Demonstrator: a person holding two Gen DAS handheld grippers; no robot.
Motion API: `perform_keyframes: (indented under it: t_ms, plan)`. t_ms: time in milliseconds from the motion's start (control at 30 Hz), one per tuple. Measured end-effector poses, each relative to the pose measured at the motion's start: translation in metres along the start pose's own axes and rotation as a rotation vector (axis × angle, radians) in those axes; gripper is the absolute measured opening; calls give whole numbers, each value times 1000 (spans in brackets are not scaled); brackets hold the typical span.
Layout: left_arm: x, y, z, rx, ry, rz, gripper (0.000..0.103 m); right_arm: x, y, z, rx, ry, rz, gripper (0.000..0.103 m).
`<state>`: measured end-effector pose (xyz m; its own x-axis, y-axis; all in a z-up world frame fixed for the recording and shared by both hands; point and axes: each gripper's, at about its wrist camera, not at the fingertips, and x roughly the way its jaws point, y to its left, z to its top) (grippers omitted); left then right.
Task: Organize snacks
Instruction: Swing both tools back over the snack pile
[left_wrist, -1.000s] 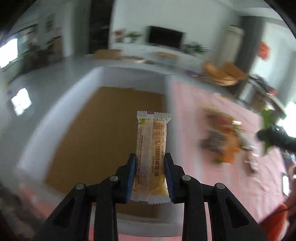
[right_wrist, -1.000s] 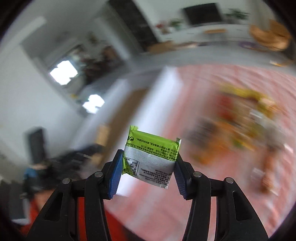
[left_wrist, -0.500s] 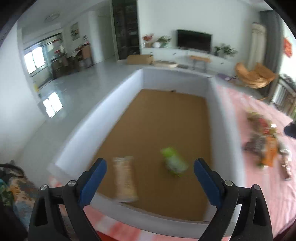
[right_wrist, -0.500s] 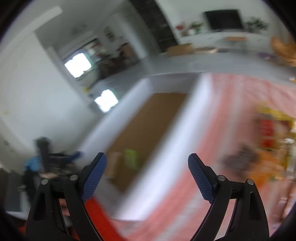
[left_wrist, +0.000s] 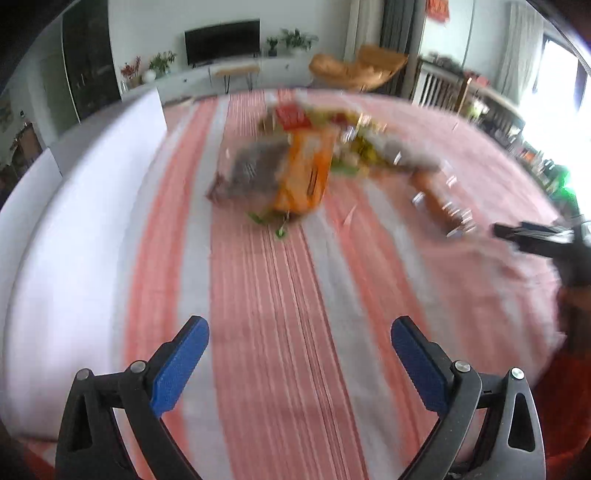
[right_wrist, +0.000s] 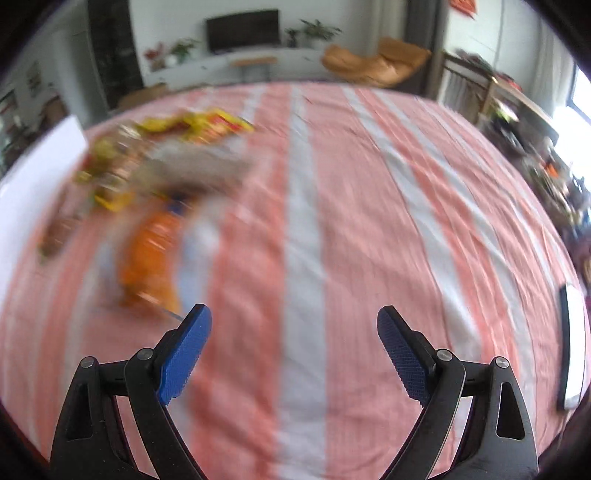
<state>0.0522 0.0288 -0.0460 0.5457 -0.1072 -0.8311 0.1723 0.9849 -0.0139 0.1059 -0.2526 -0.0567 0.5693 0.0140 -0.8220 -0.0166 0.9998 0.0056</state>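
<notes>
A blurred pile of snack packets (left_wrist: 306, 162) lies on the pink and white striped cloth (left_wrist: 280, 317), ahead of my left gripper (left_wrist: 300, 328), which is open and empty. An orange packet (left_wrist: 308, 173) and a grey one (left_wrist: 251, 173) stand out in it. In the right wrist view the same pile (right_wrist: 159, 162) lies at the left, with an orange packet (right_wrist: 151, 251) nearest. My right gripper (right_wrist: 293, 319) is open and empty above the cloth (right_wrist: 303, 258). It also shows as a dark shape in the left wrist view (left_wrist: 535, 236).
The white wall of the storage box (left_wrist: 74, 229) runs along the left edge of the left wrist view, and its corner shows in the right wrist view (right_wrist: 40, 155). A dark flat device (right_wrist: 572, 343) lies at the cloth's right edge. Living-room furniture stands behind.
Both grippers let go of their packets into the box, the yellow bar from the left and the green packet from the right. Both then swung right, away from the box toward the snack pile.
</notes>
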Motion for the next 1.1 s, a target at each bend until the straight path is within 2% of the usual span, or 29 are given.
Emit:
perform_keyframes:
  t_ms: [67, 133, 267, 367, 500, 1100]
  plan:
    - [22, -4, 8, 10, 13, 40, 98, 7, -6, -3, 8, 15, -5, 95]
    - [33, -5, 11, 21, 15, 88, 99, 6, -4, -3, 1, -13, -6, 95]
    - [42, 3, 21, 9, -5, 112, 99, 10, -4, -3, -2, -29, 2, 100]
    - [44, 14, 15, -19, -41, 89, 101, 6, -5, -7, -1, -26, 8, 102]
    - [50, 27, 16, -71, -32, 69, 103, 5, -13, -12, 0, -27, 9, 102]
    - [53, 29, 17, -76, -32, 63, 103, 7, -16, -12, -1, -26, 18, 103]
